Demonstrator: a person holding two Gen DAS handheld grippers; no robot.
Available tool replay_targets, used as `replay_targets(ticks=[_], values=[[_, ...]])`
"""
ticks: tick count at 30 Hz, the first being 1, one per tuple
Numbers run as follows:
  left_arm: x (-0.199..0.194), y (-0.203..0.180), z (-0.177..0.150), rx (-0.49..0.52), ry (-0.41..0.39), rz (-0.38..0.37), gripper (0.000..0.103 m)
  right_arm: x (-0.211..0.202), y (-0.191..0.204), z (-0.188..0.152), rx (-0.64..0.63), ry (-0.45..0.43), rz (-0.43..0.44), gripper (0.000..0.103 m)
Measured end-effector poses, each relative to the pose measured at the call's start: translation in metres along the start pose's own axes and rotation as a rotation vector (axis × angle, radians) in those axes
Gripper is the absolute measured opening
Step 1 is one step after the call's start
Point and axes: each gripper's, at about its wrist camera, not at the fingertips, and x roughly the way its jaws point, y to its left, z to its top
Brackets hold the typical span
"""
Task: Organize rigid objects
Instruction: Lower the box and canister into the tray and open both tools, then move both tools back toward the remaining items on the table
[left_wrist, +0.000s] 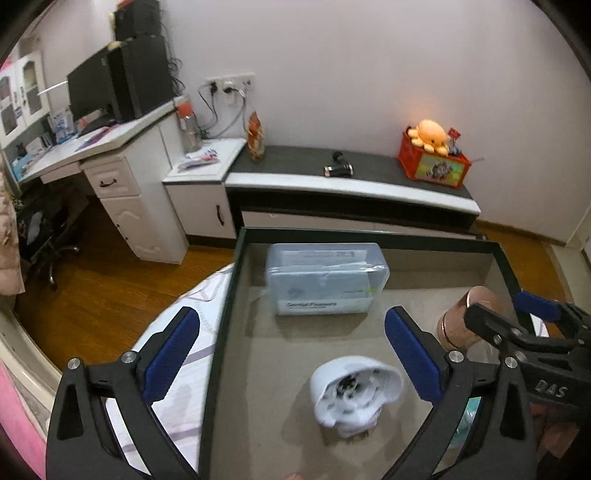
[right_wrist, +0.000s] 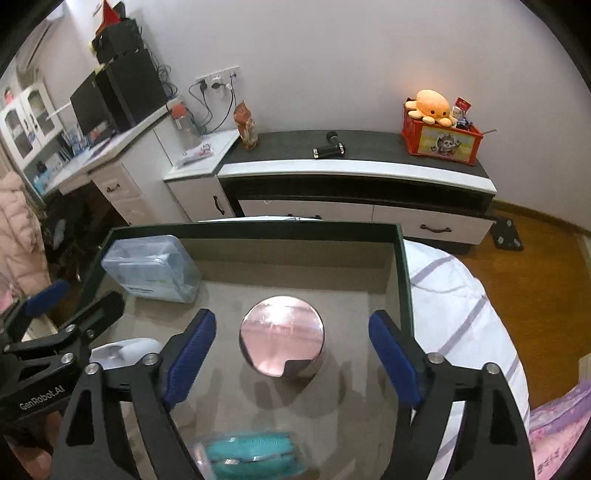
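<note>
Inside 1 dark-rimmed tray on the bed lie 1 clear plastic box, 1 rose-gold round tin, 1 white object and 1 teal item, with the left gripper and right gripper both hovering above, jaws wide and holding nothing

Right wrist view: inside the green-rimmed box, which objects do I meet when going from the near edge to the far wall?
Teal object → round rose-gold tin → clear plastic container in the far left corner.
</note>
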Motion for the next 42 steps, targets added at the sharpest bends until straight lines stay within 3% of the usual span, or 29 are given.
replay_targets(ticks=[12,18,34,42], values=[[-0.09,0.022,-0.034,-0.045,-0.143,0.001,0.103,-0.076,0.028,-0.024,-0.047,-0.136,-0.007,0.103],[-0.135,0.033,-0.06,-0.062,-0.202,-0.002,0.103,-0.126,0.043,-0.056,-0.078,-0.225,-0.002,0.103],[-0.242,0.029,-0.157,-0.043,-0.321,-0.007,0.103,-0.247,0.052,-0.178,-0.08,-0.414,0.022,0.103],[-0.255,0.022,-0.207,-0.039,-0.299,-0.017,0.103,-0.271,0.048,-0.232,-0.044,-0.453,0.01,0.103]])
